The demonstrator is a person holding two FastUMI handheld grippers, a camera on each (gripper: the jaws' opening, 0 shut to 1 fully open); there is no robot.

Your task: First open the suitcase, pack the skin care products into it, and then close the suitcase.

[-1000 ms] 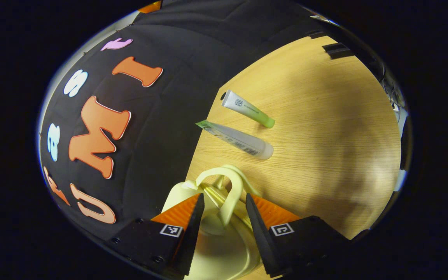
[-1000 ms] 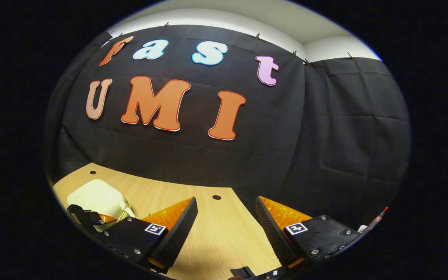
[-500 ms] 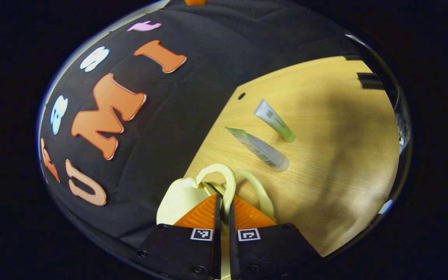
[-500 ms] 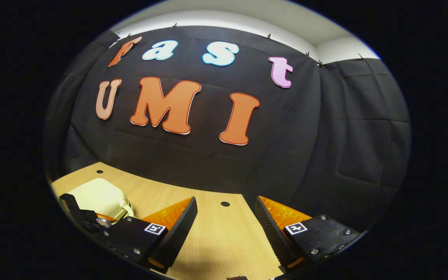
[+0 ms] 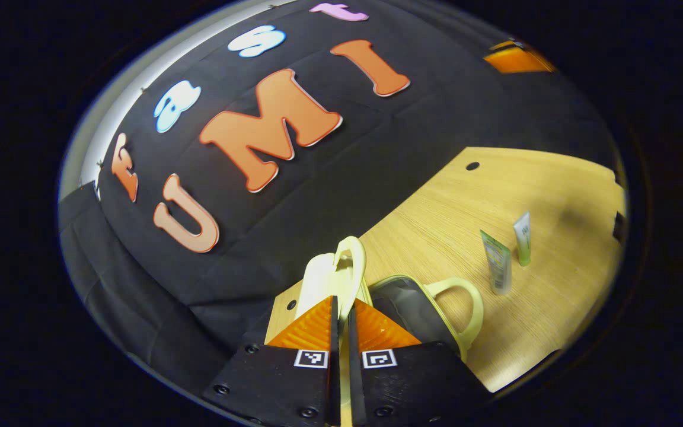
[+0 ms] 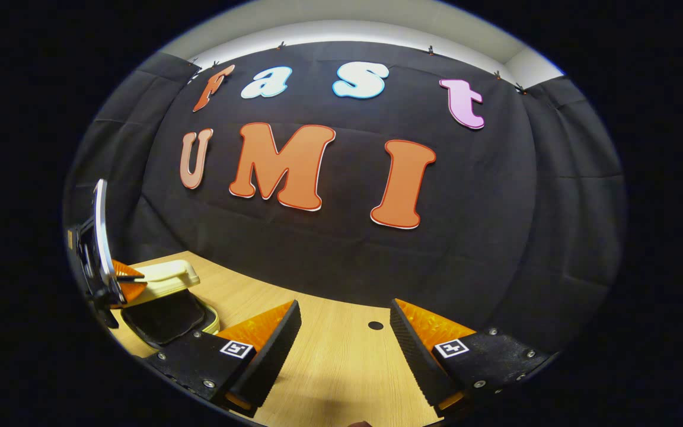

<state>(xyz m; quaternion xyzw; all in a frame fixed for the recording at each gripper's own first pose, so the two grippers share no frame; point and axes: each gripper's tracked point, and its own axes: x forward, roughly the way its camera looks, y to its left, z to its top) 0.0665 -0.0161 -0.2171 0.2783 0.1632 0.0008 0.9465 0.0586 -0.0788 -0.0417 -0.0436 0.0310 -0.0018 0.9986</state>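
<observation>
A small pale yellow suitcase [image 5: 412,308] lies on the wooden table [image 5: 466,196], partly open so its dark lining shows. My left gripper [image 5: 341,303] is shut on the lid's handle [image 5: 350,267] and holds the lid [image 5: 316,279] raised. The base's own handle [image 5: 466,305] lies flat toward the tubes. Two skin care tubes lie to the right: a clear one with a green end [image 5: 497,270] and a shorter white-green one [image 5: 522,237]. In the right gripper view the left gripper [image 6: 131,283] lifts the lid [image 6: 166,276] off the base [image 6: 166,317]. My right gripper [image 6: 344,332] hangs open above the table, holding nothing.
The booth's black cloth wall stands close behind the suitcase and along the table's far edge. A small round hole [image 6: 375,325] sits in the tabletop near that edge, also seen as hole [image 5: 472,166]. Bare wood [image 6: 329,367] lies under the right gripper.
My left gripper closed on the lid's handle, then lifted and swung the lid up, exposing the dark inside. The right gripper stayed open and shifted slightly.
</observation>
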